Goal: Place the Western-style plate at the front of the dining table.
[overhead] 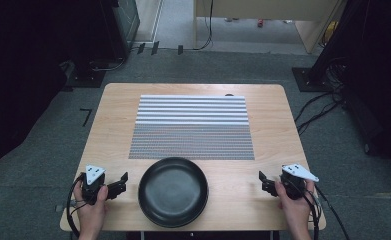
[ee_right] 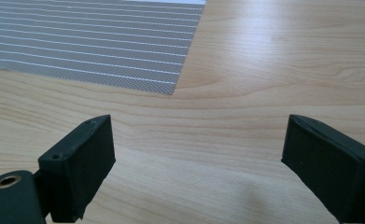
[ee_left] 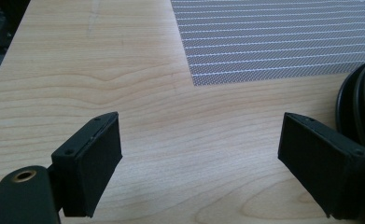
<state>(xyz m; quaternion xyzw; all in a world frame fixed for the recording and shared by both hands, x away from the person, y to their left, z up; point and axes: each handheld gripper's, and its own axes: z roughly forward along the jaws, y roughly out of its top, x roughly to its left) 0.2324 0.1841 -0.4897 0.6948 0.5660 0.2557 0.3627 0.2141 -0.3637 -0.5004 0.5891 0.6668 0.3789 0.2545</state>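
Your left hand-held gripper [overhead: 120, 184] rests on the desk [overhead: 113, 130] just left of the black pan [overhead: 173, 191], jaws spread wide with bare wood between them. Your right hand-held gripper [overhead: 264, 181] sits right of the pan, a little apart, jaws likewise spread and holding nothing. The pan lies at the desk's near edge, just below the striped mat [overhead: 192, 127].
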